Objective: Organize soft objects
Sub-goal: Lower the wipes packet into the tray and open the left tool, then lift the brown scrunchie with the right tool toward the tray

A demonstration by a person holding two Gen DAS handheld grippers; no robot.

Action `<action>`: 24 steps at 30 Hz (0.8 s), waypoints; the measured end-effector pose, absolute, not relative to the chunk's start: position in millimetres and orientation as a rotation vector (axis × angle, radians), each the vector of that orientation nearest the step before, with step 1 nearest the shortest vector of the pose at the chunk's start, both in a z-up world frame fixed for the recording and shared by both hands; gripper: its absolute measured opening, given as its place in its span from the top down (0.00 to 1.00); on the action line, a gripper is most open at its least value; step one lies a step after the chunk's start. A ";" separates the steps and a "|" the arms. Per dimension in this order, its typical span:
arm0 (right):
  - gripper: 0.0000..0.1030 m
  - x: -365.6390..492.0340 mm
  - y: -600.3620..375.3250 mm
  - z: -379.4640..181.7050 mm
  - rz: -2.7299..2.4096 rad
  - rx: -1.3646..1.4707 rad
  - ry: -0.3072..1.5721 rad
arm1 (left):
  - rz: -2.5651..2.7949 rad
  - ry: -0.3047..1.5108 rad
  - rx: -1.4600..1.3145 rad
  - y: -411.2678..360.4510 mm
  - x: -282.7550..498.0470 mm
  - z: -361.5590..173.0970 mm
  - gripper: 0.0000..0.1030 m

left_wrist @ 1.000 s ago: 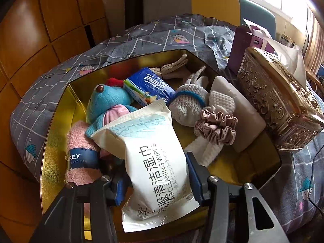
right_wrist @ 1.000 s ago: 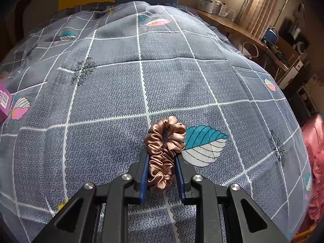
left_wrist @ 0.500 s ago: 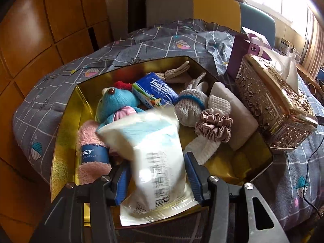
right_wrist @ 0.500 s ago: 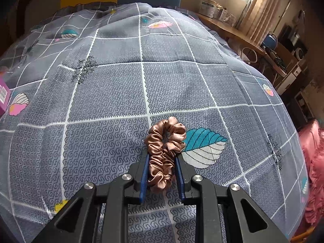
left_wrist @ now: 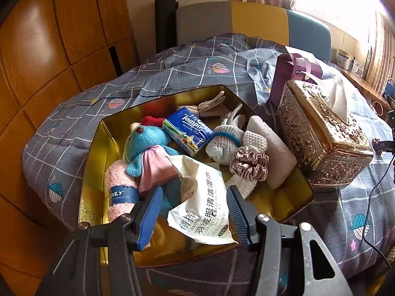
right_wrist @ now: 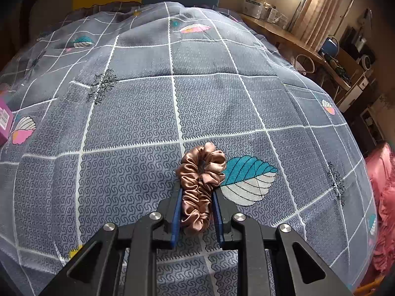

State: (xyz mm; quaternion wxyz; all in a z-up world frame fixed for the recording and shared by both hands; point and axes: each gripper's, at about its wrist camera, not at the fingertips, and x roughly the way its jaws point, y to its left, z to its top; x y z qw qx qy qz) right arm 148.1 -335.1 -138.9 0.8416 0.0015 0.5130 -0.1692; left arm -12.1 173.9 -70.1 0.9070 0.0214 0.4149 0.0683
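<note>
A: Where is the brown scrunchie (right_wrist: 201, 187) at this moment?

B: It is between the pads of your right gripper (right_wrist: 197, 208), and the jaws are clenched on its lower half. The upper loop rests on the grey bedspread (right_wrist: 128, 113), next to a printed teal leaf.

A: And the pack of wet wipes (left_wrist: 201, 202)?

B: It lies inside the gold tin (left_wrist: 95, 172), at the near edge, partly on the blue plush toy (left_wrist: 145, 145). Your left gripper (left_wrist: 191, 215) has just been opening; the pads stand on both sides of the pack but do not press it, so it is released.

A: So how much is done?

B: I judge most of it. The tin already holds the pink dishcloth (left_wrist: 118, 187), the tissue pack (left_wrist: 187, 129), a knitted rabbit (left_wrist: 226, 141) and a paler scrunchie (left_wrist: 249, 164). What is left, as far as I see, is to carry your scrunchie to the tin. The ornate tissue box (left_wrist: 321, 135) stands just beside the tin.
</note>
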 end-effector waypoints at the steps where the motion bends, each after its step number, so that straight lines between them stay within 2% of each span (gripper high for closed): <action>1: 0.78 148.8 -336.6 -138.5 -0.357 0.015 1.084 | 0.141 0.858 0.042 173.2 -13.1 -70.0 0.47; 10: 0.78 152.6 -350.1 -137.2 -0.348 0.120 1.078 | 0.138 0.868 0.029 174.5 -14.4 -73.7 0.47; 24: 0.79 186.2 -342.0 -127.6 -0.352 0.111 1.108 | 0.106 0.868 0.005 185.6 -13.0 -77.4 0.47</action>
